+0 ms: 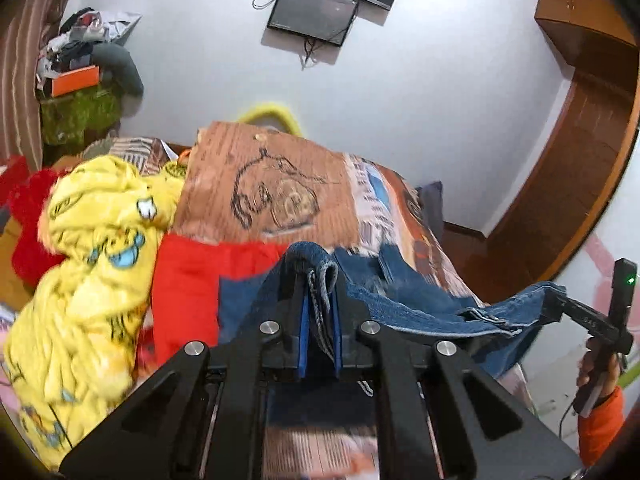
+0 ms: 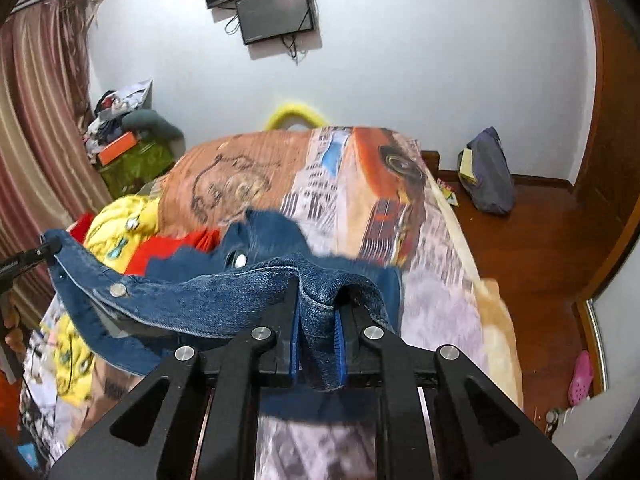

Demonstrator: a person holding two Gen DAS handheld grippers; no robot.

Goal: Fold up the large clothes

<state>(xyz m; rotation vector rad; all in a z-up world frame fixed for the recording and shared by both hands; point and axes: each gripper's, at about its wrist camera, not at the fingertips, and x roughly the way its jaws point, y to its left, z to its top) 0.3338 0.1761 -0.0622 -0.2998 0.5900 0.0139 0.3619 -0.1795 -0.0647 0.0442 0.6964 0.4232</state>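
A pair of blue jeans (image 1: 420, 308) hangs stretched by its waistband between my two grippers, above the bed. My left gripper (image 1: 319, 280) is shut on one end of the waistband. My right gripper (image 2: 319, 292) is shut on the other end; it also shows in the left wrist view (image 1: 556, 304) at the right, held by a hand in an orange sleeve. The jeans (image 2: 192, 300) show a metal button on the waistband in the right wrist view, and the left gripper (image 2: 50, 246) holds their far left corner there.
The bed (image 2: 432, 260) has a printed cover with cars. A yellow cartoon garment (image 1: 92, 272) and red cloth (image 1: 184, 280) lie heaped on its left. A cluttered stand (image 1: 80, 92) is in the corner. Wooden floor (image 2: 536, 248) with a grey bag (image 2: 486, 172) lies to the right.
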